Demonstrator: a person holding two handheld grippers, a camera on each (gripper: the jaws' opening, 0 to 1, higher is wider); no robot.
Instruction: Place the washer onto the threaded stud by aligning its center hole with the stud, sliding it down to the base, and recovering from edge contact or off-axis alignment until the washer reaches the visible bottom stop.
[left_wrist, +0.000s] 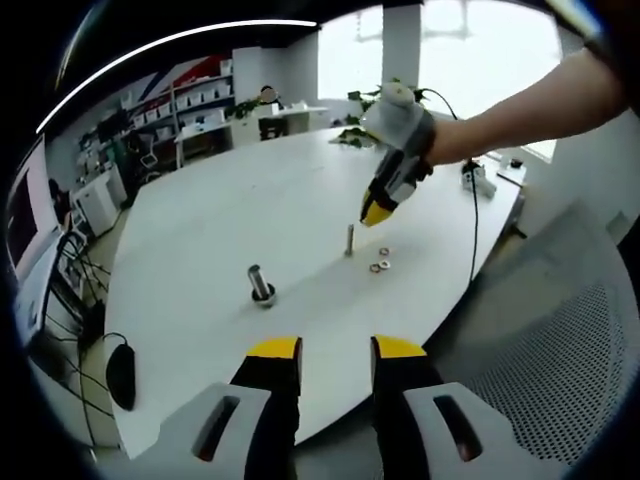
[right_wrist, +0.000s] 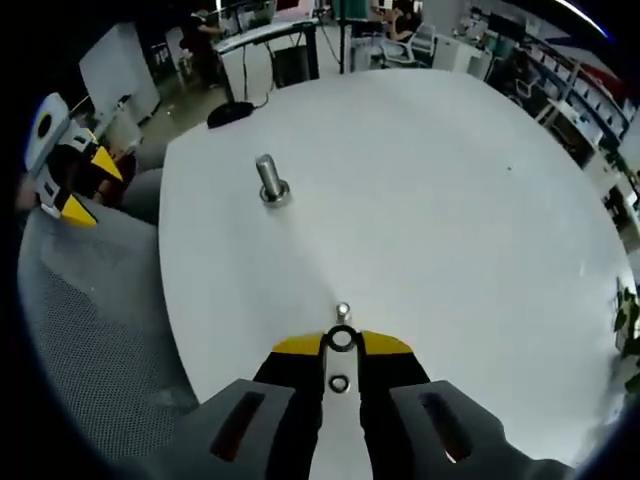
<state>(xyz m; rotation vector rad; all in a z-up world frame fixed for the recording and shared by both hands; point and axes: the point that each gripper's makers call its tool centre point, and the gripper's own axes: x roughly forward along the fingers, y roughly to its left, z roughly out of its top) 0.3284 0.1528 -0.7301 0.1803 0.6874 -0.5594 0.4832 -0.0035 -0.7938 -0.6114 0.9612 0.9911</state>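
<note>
A thin threaded stud (left_wrist: 349, 240) stands upright on the white table (left_wrist: 200, 220). In the right gripper view its top (right_wrist: 343, 311) lies just beyond my right gripper (right_wrist: 341, 345), which is shut on a small washer (right_wrist: 341, 339) held between the yellow tips. In the left gripper view a person's hand holds the right gripper (left_wrist: 372, 215) just above and to the right of the stud. Two loose washers (left_wrist: 381, 259) lie beside the stud; one (right_wrist: 339, 383) shows under the jaws. My left gripper (left_wrist: 336, 350) is open and empty near the table edge.
A thicker bolt (left_wrist: 260, 283) with washers at its base stands left of the stud, also seen as the bolt (right_wrist: 268, 178). A black mouse (left_wrist: 120, 375) sits by the table edge. A grey mesh chair (left_wrist: 560, 360) stands beside the table. The left gripper (right_wrist: 92, 188) hovers over the chair.
</note>
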